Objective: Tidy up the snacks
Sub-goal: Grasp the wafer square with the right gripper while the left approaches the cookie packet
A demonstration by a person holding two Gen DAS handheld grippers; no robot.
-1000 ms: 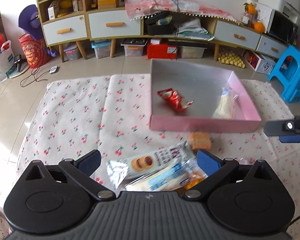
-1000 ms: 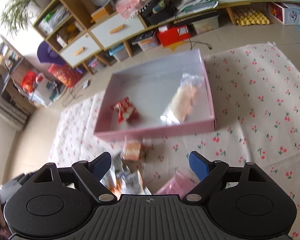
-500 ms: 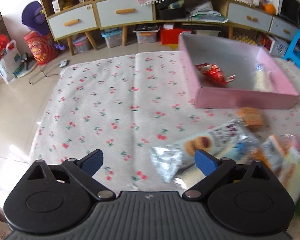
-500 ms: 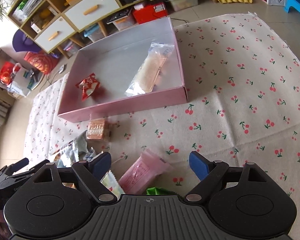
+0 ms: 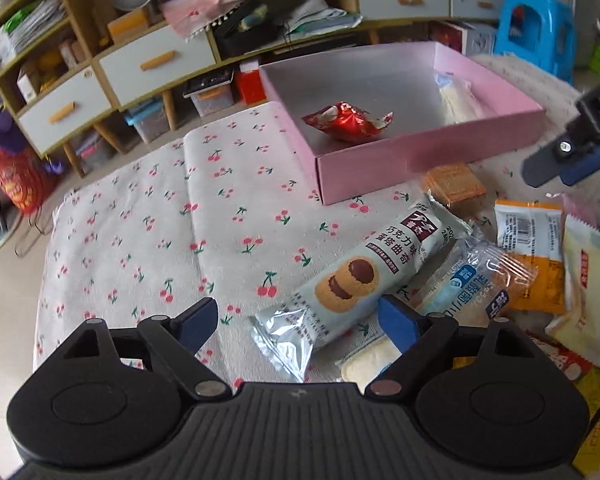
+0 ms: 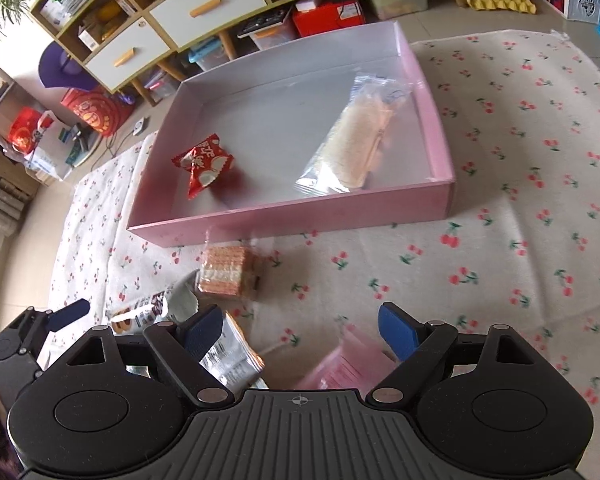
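A pink box [image 5: 400,168] [image 6: 300,220] on the cherry-print cloth holds a red snack packet [image 5: 346,122] [image 6: 204,162] and a clear bag of pale biscuits [image 6: 360,140]. Loose snacks lie in front of it: a chocolate cookie pack [image 5: 352,276], an orange cracker pack [image 5: 454,184] [image 6: 228,270], and orange and yellow packets [image 5: 540,264]. My left gripper [image 5: 300,320] hovers over the cookie pack's silver end, jaws closing, pads not touching it. My right gripper [image 6: 300,326] stands open above a pink packet [image 6: 348,364].
Low cabinets with white drawers [image 5: 156,60] and storage bins line the far wall. A blue plastic stool [image 5: 536,28] stands at the back right. Bare cherry cloth [image 5: 140,220] stretches to the left of the snacks and right of the box [image 6: 540,200].
Both grippers have dropped closer to the snack pile. The left one rolled, and its jaws have narrowed around the cookie pack's end. The right one now hangs over the pink packet.
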